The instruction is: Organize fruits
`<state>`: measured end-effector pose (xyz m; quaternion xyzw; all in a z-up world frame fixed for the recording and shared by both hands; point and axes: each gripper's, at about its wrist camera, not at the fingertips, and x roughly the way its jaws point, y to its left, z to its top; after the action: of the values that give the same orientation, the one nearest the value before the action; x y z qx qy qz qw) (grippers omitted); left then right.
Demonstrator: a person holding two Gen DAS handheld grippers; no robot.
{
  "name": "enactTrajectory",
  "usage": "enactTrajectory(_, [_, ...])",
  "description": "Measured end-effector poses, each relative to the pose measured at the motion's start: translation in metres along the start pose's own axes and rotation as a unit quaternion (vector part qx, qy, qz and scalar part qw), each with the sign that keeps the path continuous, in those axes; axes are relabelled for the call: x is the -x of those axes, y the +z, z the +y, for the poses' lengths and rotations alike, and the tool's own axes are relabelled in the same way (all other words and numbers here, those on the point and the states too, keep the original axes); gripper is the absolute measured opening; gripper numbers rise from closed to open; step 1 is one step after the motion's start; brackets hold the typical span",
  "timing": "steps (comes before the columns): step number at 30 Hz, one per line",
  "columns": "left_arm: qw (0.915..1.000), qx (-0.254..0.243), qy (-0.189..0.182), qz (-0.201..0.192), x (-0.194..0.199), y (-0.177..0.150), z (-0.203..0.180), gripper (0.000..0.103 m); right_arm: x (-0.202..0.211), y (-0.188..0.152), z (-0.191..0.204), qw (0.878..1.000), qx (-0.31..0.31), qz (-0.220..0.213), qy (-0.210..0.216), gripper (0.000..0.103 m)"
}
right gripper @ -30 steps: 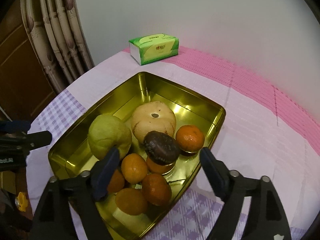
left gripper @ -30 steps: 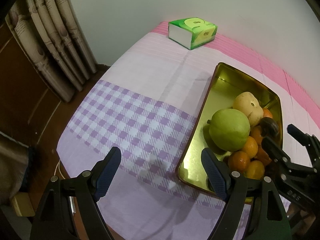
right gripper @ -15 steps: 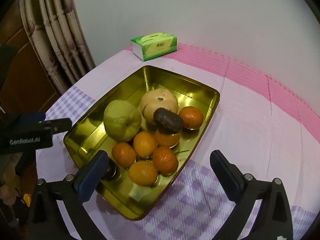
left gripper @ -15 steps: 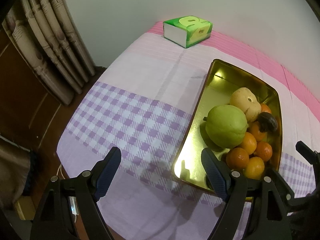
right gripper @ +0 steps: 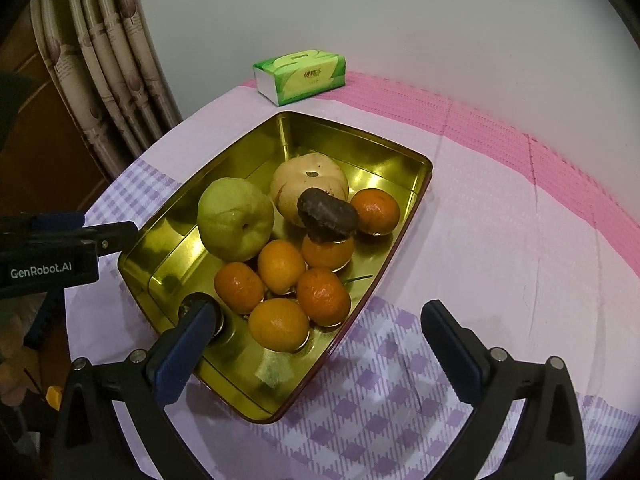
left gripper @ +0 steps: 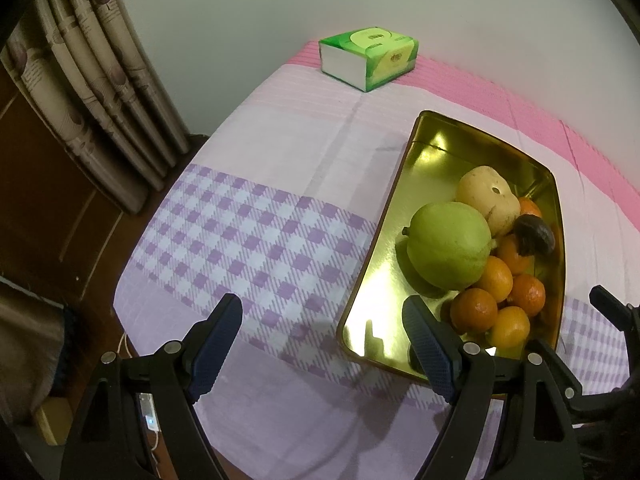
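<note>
Both grippers, left (left gripper: 322, 346) and right (right gripper: 320, 350), jaws spread, empty, above gold tray (right gripper: 224, 168), fruits (right gripper: 280, 240) inside, tissue box (right gripper: 300, 74) beyond

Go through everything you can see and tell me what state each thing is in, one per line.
Left gripper: open, empty.
Right gripper: open, empty.
Gold tin: lidless, holding all the fruit.
Green fruit: in the tin, whole.
Dark fruit: perched on an orange.
Tissue pack: lying flat by the wall.
</note>
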<state>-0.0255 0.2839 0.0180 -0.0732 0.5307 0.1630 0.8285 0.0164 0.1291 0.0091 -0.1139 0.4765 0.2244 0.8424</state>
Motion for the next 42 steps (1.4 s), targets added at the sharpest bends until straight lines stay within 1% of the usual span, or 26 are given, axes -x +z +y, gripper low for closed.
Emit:
enactTrajectory(22, [0.9999,-0.010,0.001,0.005,-0.0025,-0.0023,-0.0043,0.082,-0.0066,-0.0039,0.0045,1.000,-0.001,0.012,0.000,0.102])
enactTrajectory(42, [0.9999,-0.010,0.001,0.004,-0.0024,-0.0018,-0.0053,0.082,-0.0094,-0.0055,0.0059,1.000,-0.003,0.018,-0.001,0.102])
